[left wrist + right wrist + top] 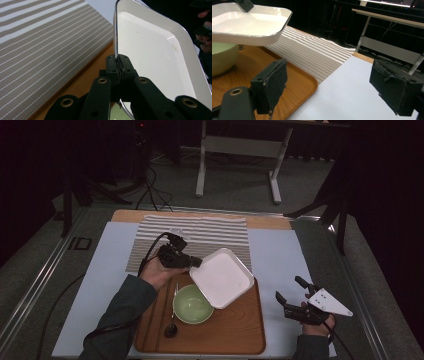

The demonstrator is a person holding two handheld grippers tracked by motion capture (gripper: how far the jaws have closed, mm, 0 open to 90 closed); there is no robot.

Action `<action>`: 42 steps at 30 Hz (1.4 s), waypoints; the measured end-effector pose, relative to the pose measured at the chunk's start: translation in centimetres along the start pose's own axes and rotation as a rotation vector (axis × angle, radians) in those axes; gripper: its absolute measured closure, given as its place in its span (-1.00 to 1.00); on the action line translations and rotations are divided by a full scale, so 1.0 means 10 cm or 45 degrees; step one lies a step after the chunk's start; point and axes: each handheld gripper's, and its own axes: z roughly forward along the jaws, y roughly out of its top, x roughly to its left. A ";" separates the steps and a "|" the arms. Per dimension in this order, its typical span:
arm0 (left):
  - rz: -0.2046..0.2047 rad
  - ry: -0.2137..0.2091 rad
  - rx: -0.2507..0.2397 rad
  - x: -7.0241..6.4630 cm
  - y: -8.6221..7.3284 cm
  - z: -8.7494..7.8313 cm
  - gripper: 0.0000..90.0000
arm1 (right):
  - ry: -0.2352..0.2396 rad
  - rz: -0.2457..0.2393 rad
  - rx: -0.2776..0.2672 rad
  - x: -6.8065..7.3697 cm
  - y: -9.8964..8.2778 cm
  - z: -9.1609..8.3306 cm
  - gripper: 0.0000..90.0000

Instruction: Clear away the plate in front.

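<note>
We held a gripper in each hand at the table. Our left gripper (196, 262) had its two black fingers (117, 65) pinched tight on the rim of a white square plate (222, 277). In the left gripper view we saw the fingers squeezed on the thin edge of the plate (155, 57), with almost no gap between them. The plate was up in the air, above the wooden tray (235, 327). One corner of the plate hung over the green bowl (193, 304). In the right gripper view the plate (249, 23) floated over the bowl (222, 58) and did not touch it.

The bowl sat on the tray. A dark spoon (171, 327) lay on the tray just beside the bowl, on its left side. A striped cloth (210, 232) lay on the table behind the tray.

Our right gripper (292, 295) was off to the right of the tray, above the pale blue mat (280, 255). Its fingers (270, 82) were wide apart and held nothing.
</note>
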 end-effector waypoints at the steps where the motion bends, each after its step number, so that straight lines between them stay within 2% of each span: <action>1: 0.002 -0.004 0.004 -0.01 0.00 0.01 0.98 | -0.001 0.001 0.000 0.00 0.00 0.00 -0.69; 10: 0.047 -0.018 0.047 -0.16 0.02 0.09 0.98 | -0.001 0.000 0.001 0.00 0.00 0.00 -0.69; 14: 0.083 -0.033 0.084 -0.24 0.03 0.15 0.98 | -0.001 -0.003 0.001 0.00 0.00 -0.01 -0.69; 22: 0.110 -0.046 0.132 -0.36 0.05 0.26 0.98 | 0.000 -0.003 0.000 -0.01 0.00 -0.01 -0.69; 33: 0.130 -0.054 0.196 -0.43 0.01 0.37 0.98 | -0.003 -0.004 0.001 -0.01 0.00 -0.01 -0.69; 42: 0.165 -0.049 0.252 -0.50 0.00 0.46 0.97 | -0.013 0.001 -0.003 -0.01 0.00 -0.01 -0.69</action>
